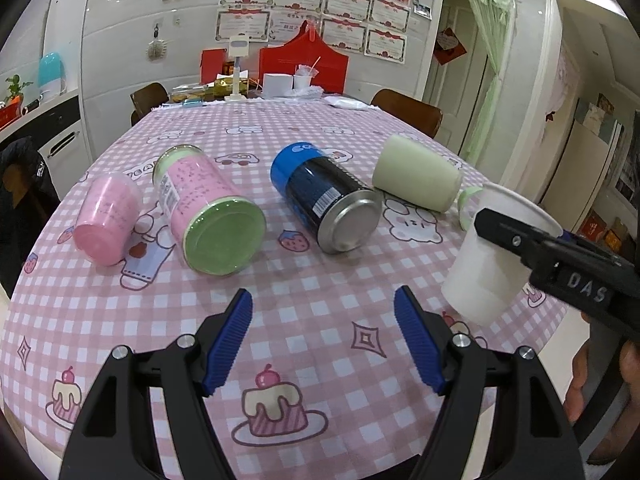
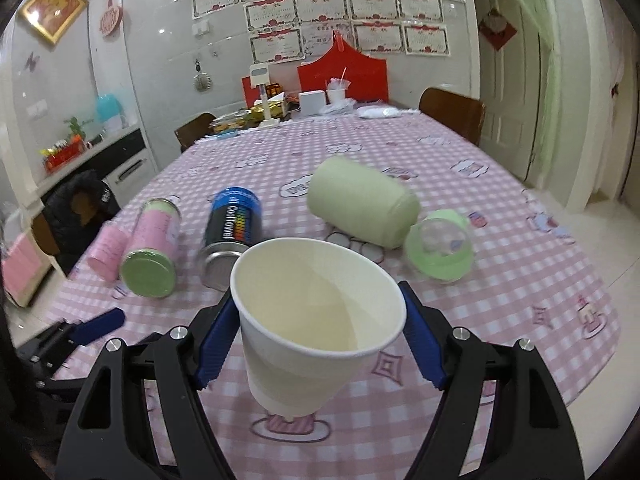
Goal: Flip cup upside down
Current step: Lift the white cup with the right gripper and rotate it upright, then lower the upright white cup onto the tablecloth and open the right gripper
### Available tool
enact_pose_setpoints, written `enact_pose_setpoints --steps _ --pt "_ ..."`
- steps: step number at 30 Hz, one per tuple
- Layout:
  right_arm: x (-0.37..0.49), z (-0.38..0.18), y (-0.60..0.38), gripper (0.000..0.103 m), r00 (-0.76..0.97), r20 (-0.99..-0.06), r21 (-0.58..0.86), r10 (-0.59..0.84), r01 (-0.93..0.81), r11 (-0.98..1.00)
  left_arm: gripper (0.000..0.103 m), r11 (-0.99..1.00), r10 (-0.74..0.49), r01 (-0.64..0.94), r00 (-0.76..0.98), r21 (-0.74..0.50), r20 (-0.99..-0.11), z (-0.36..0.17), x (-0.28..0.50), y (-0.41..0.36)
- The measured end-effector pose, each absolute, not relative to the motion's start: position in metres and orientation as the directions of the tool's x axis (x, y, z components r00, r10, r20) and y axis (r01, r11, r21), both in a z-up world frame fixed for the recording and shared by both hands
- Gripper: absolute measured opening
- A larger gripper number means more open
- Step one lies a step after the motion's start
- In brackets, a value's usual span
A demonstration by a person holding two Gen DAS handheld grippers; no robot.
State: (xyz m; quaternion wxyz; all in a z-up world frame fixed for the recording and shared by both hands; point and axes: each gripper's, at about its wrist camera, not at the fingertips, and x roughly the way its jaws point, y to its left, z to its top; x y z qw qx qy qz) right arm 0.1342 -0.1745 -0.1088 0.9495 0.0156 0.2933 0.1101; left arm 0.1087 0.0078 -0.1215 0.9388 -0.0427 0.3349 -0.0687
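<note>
The right gripper grips the white paper cup between its blue pads, mouth up and tilted, held above the tabletop's near right edge; whether its base touches the cloth is hard to tell. The left gripper hangs wide apart with nothing in it over the near edge. Across the middle of the tabletop lie a pink cup, a pink canister, a blue can and a pale green cup, all on their sides.

White cup; pink checked tablecloth.
</note>
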Motion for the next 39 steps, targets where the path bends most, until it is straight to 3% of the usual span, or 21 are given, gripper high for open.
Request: enact_pose_setpoints --steps 14,39 --pt "0.130 -0.123 -0.164 0.072 0.856 -0.504 -0.061 0.117 -0.170 0.984 0.072 0.989 -0.146 0.088 0.759 -0.122 -0.635 -0.124 0.112 0.012" --pt "0.111 -0.124 -0.164 0.075 0.828 -0.522 0.028 0.205 -0.224 0.974 0.072 0.989 -0.141 0.077 0.775 -0.129 -0.615 -0.114 0.102 0.019"
